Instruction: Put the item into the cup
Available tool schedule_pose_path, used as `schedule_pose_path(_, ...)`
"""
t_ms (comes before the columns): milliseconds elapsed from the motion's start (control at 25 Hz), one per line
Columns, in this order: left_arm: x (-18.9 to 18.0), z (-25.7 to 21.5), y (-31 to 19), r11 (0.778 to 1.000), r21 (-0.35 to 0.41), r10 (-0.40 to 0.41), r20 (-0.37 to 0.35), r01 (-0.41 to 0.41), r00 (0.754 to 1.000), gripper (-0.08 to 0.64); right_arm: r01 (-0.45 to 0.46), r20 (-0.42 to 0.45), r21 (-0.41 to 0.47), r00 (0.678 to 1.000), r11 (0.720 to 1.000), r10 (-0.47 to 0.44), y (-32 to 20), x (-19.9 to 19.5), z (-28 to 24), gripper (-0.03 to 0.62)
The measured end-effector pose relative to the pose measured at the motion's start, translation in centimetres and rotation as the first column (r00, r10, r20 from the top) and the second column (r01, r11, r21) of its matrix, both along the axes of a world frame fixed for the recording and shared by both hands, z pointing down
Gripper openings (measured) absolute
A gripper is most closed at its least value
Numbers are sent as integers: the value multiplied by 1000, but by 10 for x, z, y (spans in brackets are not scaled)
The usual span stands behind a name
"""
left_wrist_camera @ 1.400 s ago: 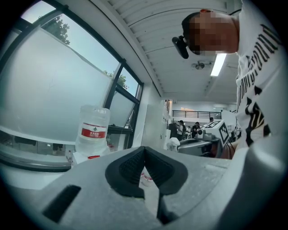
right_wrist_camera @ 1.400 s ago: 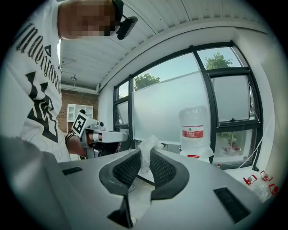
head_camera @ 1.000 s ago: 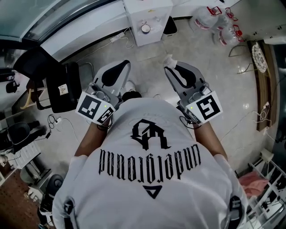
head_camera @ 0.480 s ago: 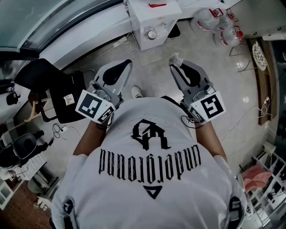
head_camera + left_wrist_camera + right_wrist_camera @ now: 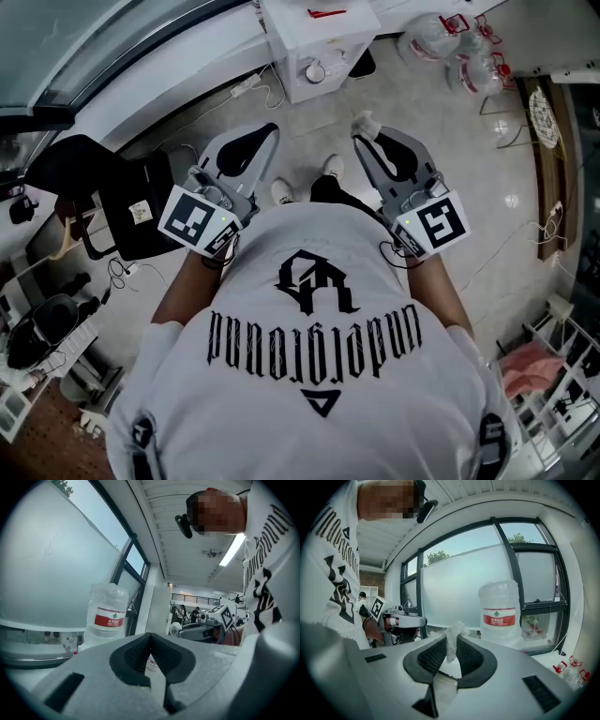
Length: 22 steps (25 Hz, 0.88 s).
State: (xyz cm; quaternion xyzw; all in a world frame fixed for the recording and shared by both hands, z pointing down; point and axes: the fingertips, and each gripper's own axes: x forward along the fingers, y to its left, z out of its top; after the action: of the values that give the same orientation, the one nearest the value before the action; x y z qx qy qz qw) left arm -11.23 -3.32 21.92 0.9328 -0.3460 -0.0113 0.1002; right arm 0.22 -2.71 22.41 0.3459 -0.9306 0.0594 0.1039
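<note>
In the head view both grippers are held out at waist height over the tiled floor. My right gripper (image 5: 362,137) is shut on a small crumpled white item (image 5: 363,121) that sticks out past its tips. The right gripper view shows the same item (image 5: 453,634) pinched between the dark pads of the right gripper (image 5: 451,641). My left gripper (image 5: 266,132) is shut with nothing in it, and its jaws (image 5: 150,638) meet in its own view. A small round cup (image 5: 316,72) stands on a white stand (image 5: 330,33) ahead of both grippers.
A black chair with a bag (image 5: 127,192) stands on the left. Plastic bags (image 5: 448,42) lie at the far right, and a power strip with cables (image 5: 246,84) lies by the wall. A large water jug (image 5: 499,613) stands near the window. A wire rack (image 5: 562,394) is at lower right.
The person has stepped forward, so the white stand and cup sit closer and lower in the head view. Both grippers keep their pose, the right still holding the white item.
</note>
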Motion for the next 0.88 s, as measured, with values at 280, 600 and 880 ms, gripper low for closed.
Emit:
schedule_pose_path(280, 18, -1, -35, 996, -3, -87, 18, 87, 996, 12, 76, 6, 11, 997, 997, -76, -45, 26, -8, 66)
schedule_pose_path(600, 46, 15, -72, 983, -7, -183, 68, 183, 981, 12, 181, -19, 12, 983, 983, -181, -89, 58, 7, 66)
schedule_pose_path(880, 57, 23, -104, 977, -33, -206, 59, 208, 977, 12, 234, -47, -25, 971, 972, -235, -125, 68, 37, 66)
